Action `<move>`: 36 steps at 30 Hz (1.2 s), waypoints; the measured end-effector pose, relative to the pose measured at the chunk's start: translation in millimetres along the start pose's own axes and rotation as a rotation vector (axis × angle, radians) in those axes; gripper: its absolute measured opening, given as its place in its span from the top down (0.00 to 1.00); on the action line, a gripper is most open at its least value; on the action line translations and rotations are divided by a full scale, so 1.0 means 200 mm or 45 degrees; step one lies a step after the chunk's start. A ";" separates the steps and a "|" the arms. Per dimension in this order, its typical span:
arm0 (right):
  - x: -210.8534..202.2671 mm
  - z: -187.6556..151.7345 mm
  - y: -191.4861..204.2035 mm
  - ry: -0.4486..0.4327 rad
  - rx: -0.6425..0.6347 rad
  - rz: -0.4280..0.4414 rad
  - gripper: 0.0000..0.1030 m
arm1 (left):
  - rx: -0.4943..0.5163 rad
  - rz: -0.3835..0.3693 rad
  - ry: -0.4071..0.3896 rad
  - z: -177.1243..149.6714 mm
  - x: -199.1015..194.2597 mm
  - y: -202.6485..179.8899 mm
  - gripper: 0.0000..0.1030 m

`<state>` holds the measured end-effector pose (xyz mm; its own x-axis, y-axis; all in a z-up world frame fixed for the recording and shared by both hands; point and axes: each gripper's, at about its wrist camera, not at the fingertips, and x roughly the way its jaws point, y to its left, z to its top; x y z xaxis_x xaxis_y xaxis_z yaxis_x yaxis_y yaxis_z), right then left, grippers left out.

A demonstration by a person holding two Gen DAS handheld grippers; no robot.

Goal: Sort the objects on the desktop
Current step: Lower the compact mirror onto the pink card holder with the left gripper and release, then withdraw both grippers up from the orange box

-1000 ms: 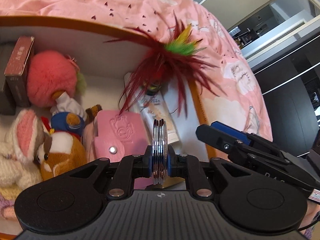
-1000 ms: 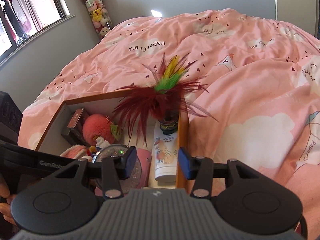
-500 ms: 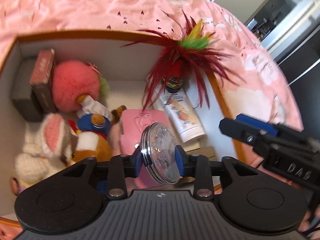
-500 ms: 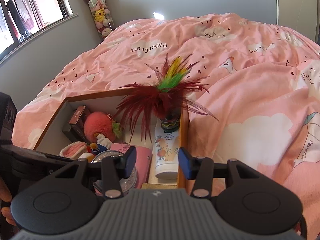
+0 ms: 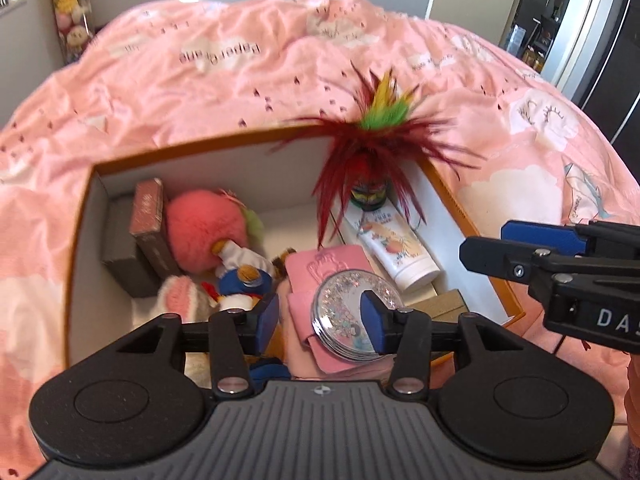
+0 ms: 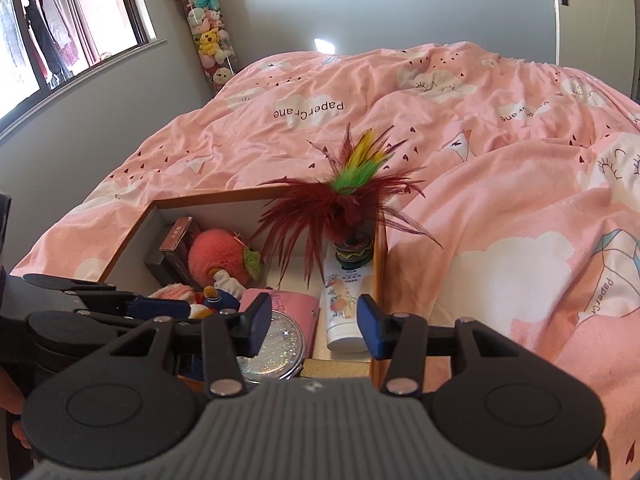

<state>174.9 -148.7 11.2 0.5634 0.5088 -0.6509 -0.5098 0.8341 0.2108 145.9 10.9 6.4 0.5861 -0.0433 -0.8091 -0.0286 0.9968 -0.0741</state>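
An orange-rimmed open box (image 5: 82, 240) (image 6: 132, 232) sits on the pink bed. In it a round glittery compact mirror (image 5: 348, 316) (image 6: 280, 344) lies flat on a pink snap wallet (image 5: 320, 268) (image 6: 292, 304). My left gripper (image 5: 320, 316) hangs above the mirror, its jaws opening, pads clear of it. My right gripper (image 6: 310, 326) stands open and empty over the box's front right corner; it also shows at the right of the left wrist view (image 5: 520, 248). A red feather shuttlecock (image 5: 372, 140) (image 6: 348, 200) and a white cream tube (image 5: 394, 248) (image 6: 346, 304) stand along the right wall.
The box also holds a pink plush ball (image 5: 204, 232), a small duck figure (image 5: 240, 276), a knitted bunny (image 5: 180, 300), a brown carton (image 5: 148, 216) and a dark box (image 5: 120, 248). Rumpled pink duvet (image 6: 500, 200) surrounds it. A person's hand (image 6: 10, 396) shows at left.
The left gripper held the mirror on edge, then opened and lifted back; the mirror now lies flat on the pink wallet. The right gripper drew back slightly, still open.
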 end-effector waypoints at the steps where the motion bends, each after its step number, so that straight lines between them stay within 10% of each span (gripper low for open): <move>1: -0.01 -0.01 0.01 -0.007 -0.003 -0.003 0.51 | 0.004 0.013 -0.017 0.00 -0.02 0.00 0.47; 16: -0.03 -0.15 0.18 -0.062 -0.078 -0.092 0.44 | -0.072 0.332 -0.351 -0.14 -0.27 0.06 0.29; 36: 0.09 -0.25 0.23 -0.010 -0.073 -0.104 0.40 | -0.095 0.479 -0.184 -0.28 -0.11 0.12 0.29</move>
<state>129.4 -112.6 -27.8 0.6098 0.4412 -0.6583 -0.4982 0.8595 0.1145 88.2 32.3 -10.5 0.6309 0.3383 -0.6982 -0.3183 0.9336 0.1647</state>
